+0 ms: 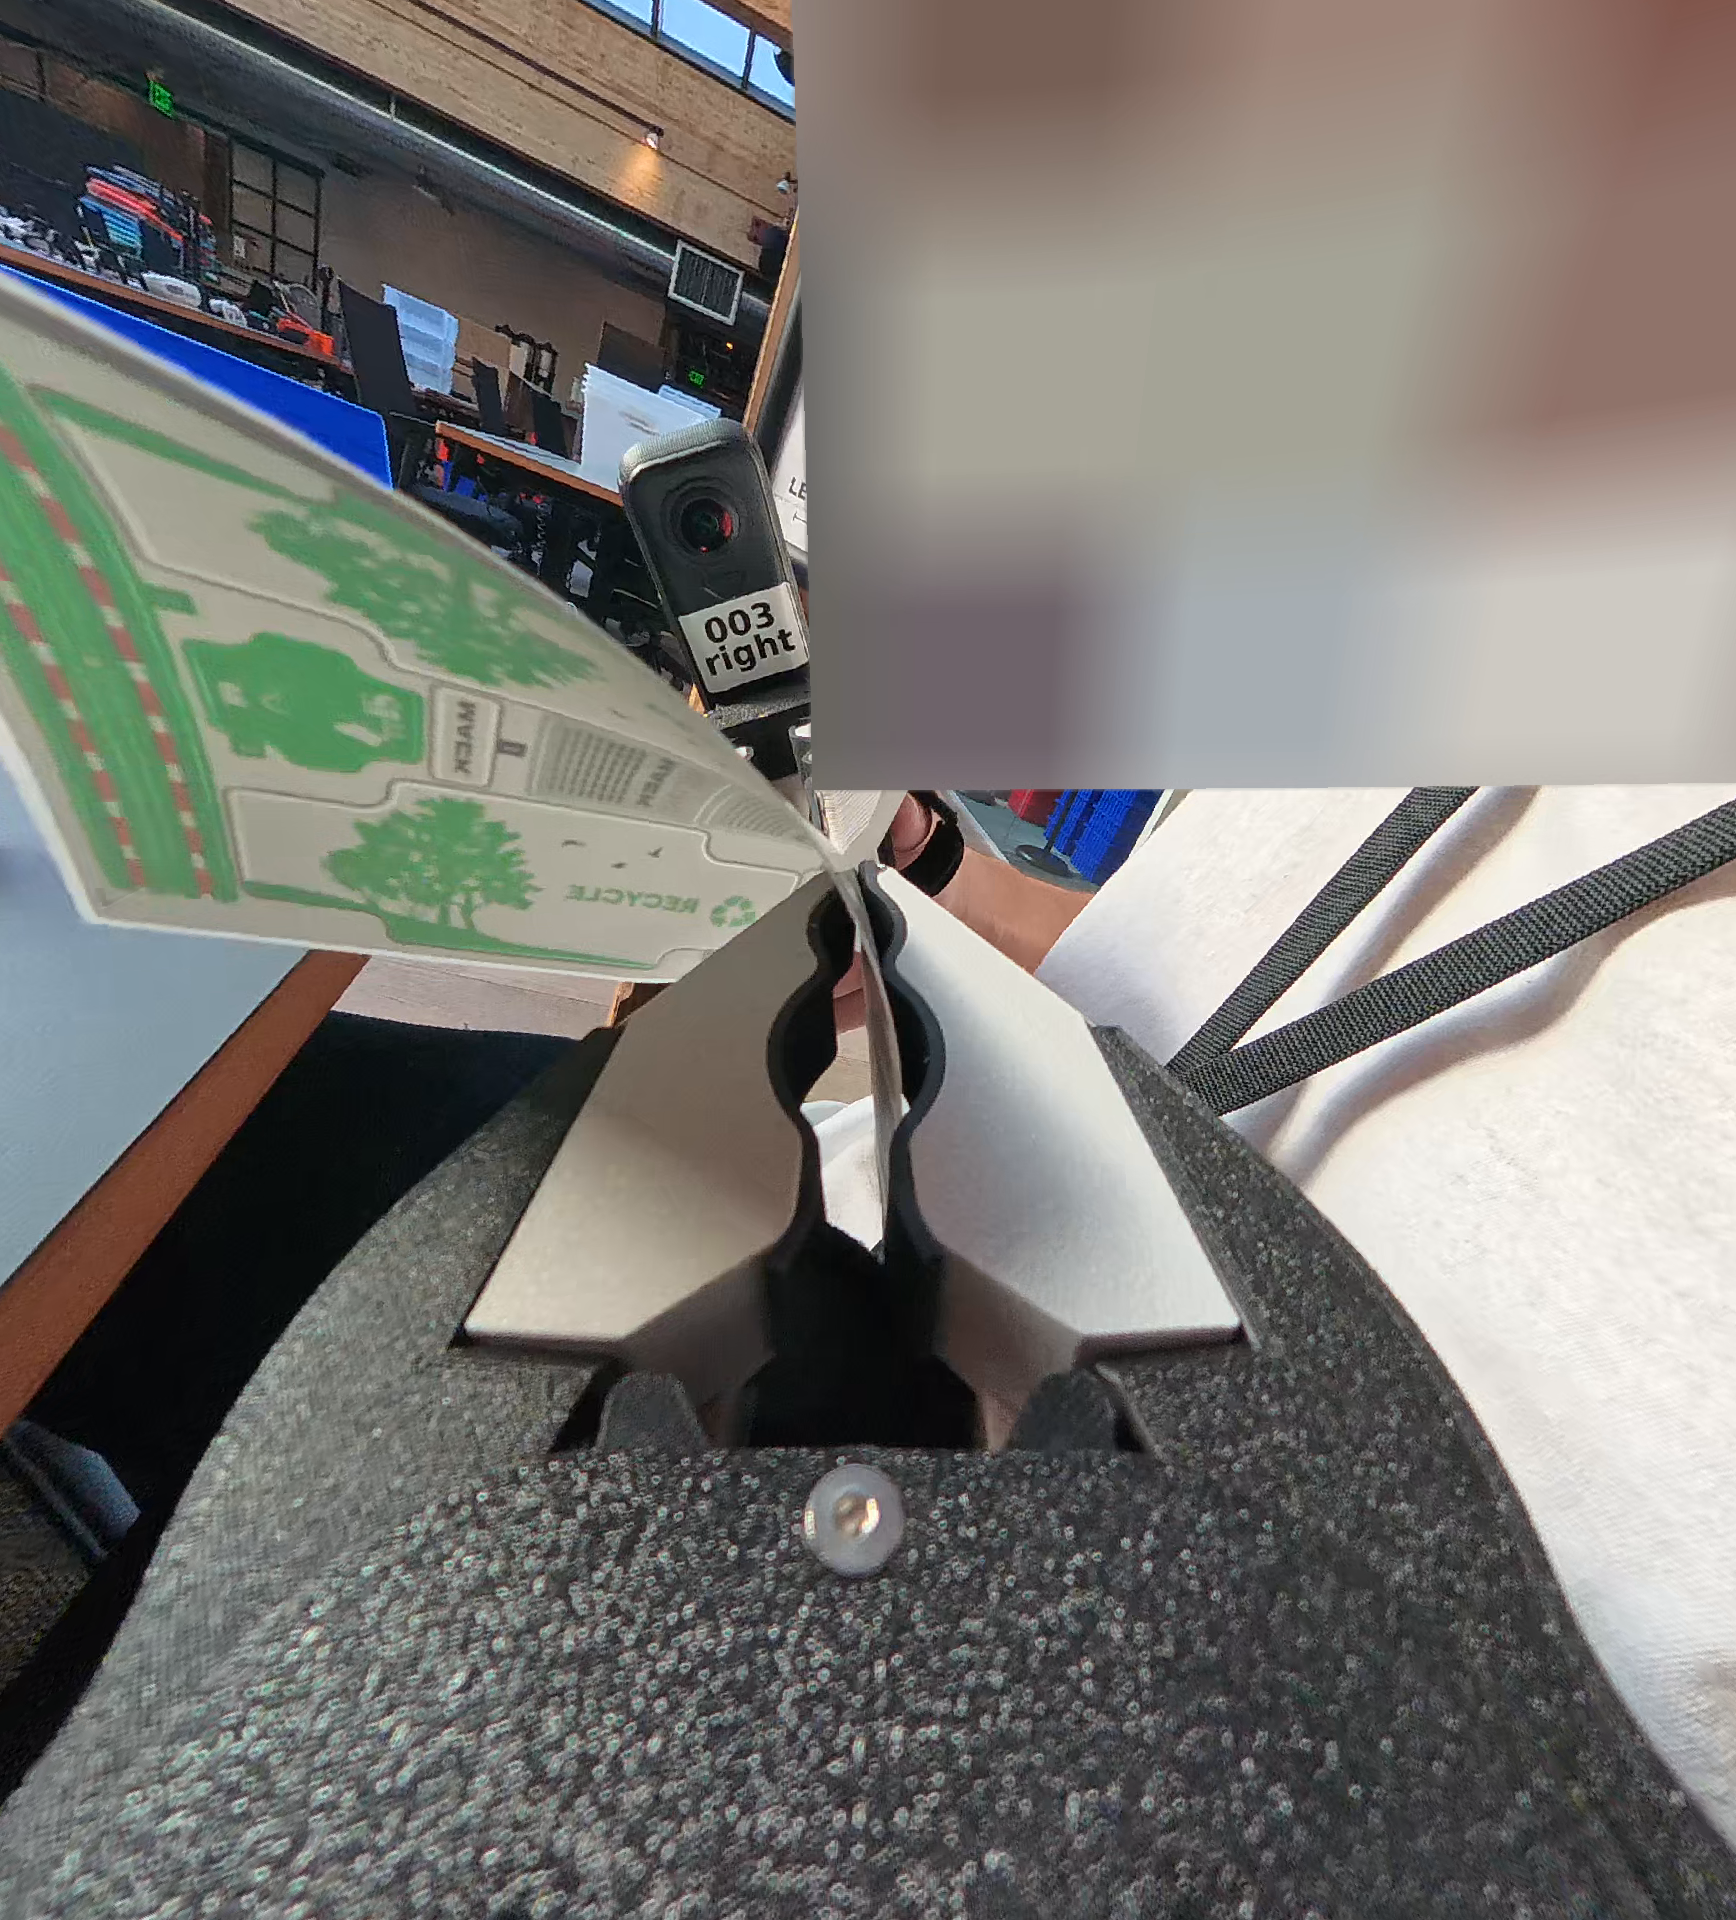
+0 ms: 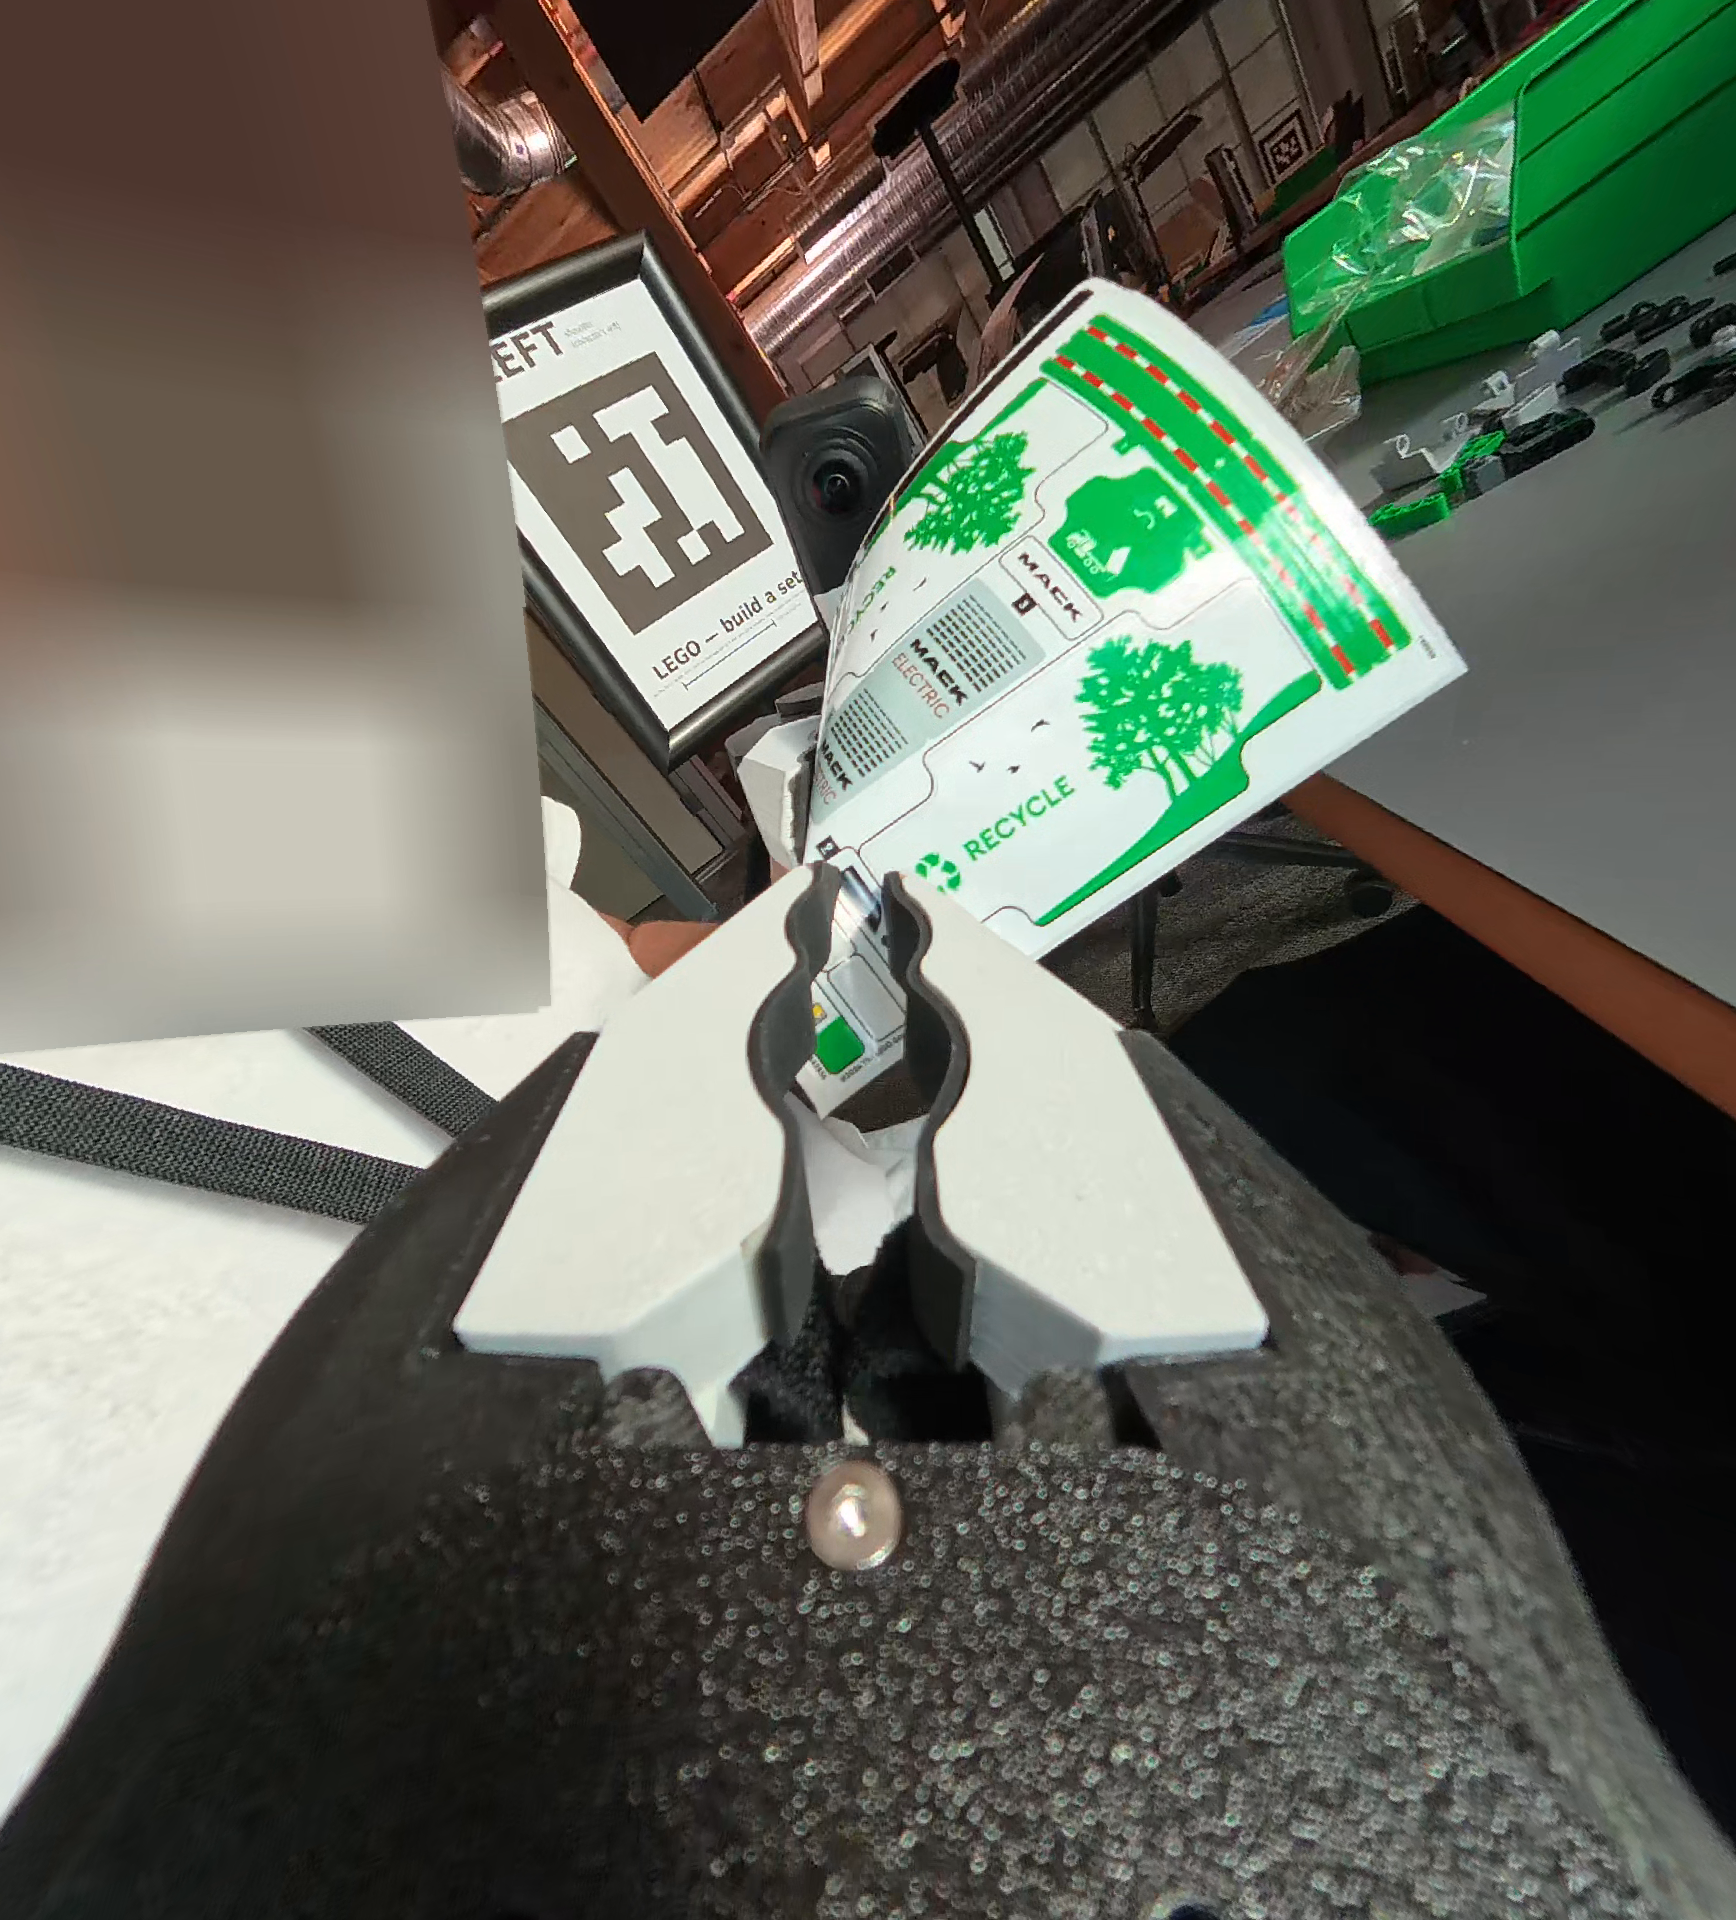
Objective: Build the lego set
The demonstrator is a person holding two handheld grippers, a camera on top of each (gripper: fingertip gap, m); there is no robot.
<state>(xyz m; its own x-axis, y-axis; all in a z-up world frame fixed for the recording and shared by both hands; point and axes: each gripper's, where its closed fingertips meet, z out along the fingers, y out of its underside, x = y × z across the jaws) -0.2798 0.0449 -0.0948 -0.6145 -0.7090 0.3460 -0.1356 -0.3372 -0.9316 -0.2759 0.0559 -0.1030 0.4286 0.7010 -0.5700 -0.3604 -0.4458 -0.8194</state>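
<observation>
Right gripper [image 2: 859, 894] pinching sticker sheet [image 2: 1103, 644] at its lower corner | left gripper [image 1: 859, 904] clamped on the sheet's edge | sheet held off the grey table [image 2: 1591, 644], loose lego pieces [image 2: 1529, 416] beyond

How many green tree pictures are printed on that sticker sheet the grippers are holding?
2 on the sticker sheet: one tree near its upper left, one at its lower right. The right gripper may hide more.
</observation>
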